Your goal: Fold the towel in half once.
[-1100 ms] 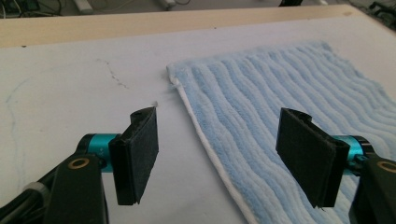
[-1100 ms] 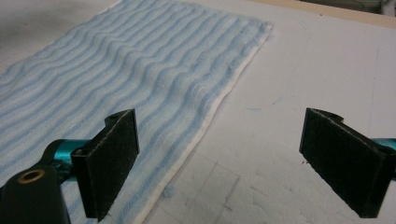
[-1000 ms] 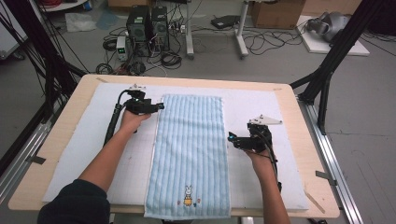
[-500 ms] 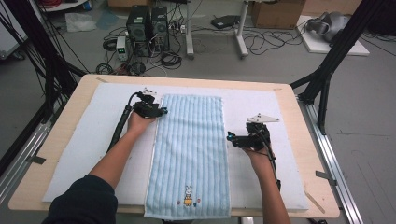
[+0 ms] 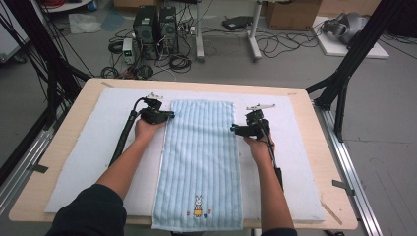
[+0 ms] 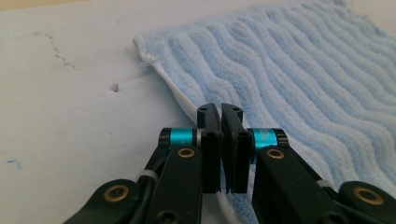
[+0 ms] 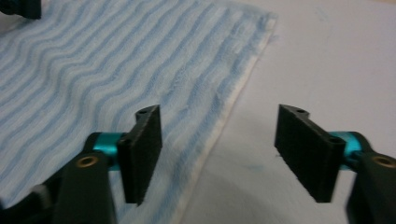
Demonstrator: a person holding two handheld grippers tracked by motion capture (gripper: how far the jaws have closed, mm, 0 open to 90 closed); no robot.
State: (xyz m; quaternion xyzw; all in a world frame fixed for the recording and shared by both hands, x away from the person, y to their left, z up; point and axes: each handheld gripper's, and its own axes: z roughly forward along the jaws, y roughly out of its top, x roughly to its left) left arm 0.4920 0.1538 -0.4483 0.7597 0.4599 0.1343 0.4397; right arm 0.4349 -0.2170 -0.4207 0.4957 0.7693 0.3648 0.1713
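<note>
A wooden surface [image 5: 69,142] stood in a cluttered lab, with computer towers [image 5: 156,24] and loose cables on the floor behind it, at twelve o'clock of the high view. A white mat [image 5: 88,147] covered most of the surface, and a pale blue striped towel [image 5: 199,162] was laid flat along the mat's middle, its long axis running from twelve to six o'clock, with a small rabbit motif [image 5: 197,205] near the six o'clock hem.

The left gripper [image 5: 167,115] was held at the towel's nine o'clock edge, close to the far corner. In the left gripper view its fingers [image 6: 209,135] were clenched together right over the white hem [image 6: 187,105]; whether cloth was actually caught between them could not be told, since the pads hid the contact line. The right gripper [image 5: 235,129] was placed at the three o'clock edge, slightly nearer the person. Its fingers [image 7: 142,149] had just been closing yet were still released, straddling the hem [image 7: 224,121] with one pad above the cloth and the other above bare mat.

The step in hand was judged to be the pinching of both long edges before a lift or fold. For this to be done well, the lower pad should be slid under the hem so that cloth alone, not mat, is gripped; the two grips should be set level with each other; and both should be confirmed before anything is raised, lest one side drag.
</note>
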